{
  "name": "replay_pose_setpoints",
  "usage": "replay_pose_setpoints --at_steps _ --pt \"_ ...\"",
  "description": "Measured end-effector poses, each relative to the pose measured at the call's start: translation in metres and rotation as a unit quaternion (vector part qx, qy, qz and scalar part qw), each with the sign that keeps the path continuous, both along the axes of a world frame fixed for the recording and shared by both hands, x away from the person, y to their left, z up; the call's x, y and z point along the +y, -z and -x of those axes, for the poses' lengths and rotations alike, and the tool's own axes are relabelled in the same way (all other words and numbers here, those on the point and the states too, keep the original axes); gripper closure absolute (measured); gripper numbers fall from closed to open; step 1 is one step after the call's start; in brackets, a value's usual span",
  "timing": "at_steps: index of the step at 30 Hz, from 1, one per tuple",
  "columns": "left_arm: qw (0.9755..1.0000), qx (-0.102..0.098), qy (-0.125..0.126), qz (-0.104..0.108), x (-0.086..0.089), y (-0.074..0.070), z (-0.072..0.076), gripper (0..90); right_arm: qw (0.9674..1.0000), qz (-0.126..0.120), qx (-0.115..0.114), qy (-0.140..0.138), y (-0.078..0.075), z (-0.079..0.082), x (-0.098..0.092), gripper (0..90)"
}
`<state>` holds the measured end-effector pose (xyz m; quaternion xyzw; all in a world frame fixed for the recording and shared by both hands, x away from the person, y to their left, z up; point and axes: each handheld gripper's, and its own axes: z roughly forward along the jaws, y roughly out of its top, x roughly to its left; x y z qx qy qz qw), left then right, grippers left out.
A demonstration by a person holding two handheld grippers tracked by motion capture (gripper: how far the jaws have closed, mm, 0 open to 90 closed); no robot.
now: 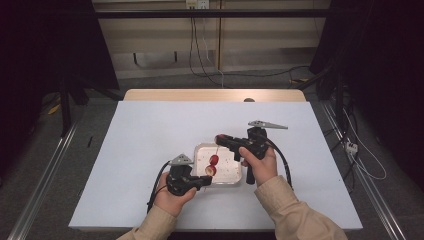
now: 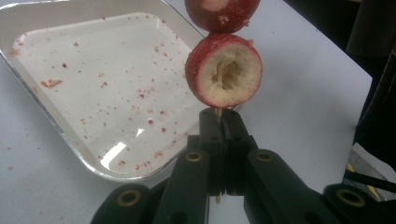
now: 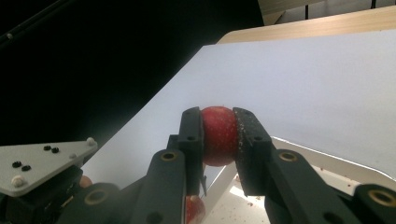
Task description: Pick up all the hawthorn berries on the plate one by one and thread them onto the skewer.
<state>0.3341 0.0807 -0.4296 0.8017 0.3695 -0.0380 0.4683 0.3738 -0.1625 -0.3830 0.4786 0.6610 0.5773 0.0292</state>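
A white sheet covers the wooden table (image 1: 150,130), with grey floor and dark curtains around it and cables along the far wall. At frame centre, over the crumb-speckled clear square tray (image 1: 227,172), the left gripper (image 1: 204,183) pinches a thin wooden skewer (image 2: 218,113) threaded through cored red fruits (image 2: 224,70). The right gripper (image 1: 220,139) clamps a round red fruit (image 3: 218,135) above.

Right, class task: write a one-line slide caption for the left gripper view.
Left claw shut on a thin wooden skewer threaded through two cored red fruits, beside a crumb-speckled clear tray.
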Motion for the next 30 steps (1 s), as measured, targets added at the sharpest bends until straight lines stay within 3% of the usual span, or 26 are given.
replay_pose_setpoints --at_steps 9,11,30 --pt "0.9997 -0.010 -0.017 0.011 0.002 -0.001 -0.001 89.7 0.9998 0.001 0.005 -0.021 0.004 0.005 0.011 74.6" --pt "0.9998 -0.010 -0.015 0.002 0.002 -0.002 -0.002 89.7 0.9995 0.006 0.005 -0.030 0.005 0.007 0.015 74.6" --pt "0.9996 -0.015 -0.023 -0.004 -0.003 -0.002 -0.005 89.6 0.9997 0.001 -0.001 -0.023 0.006 0.010 0.009 74.8"
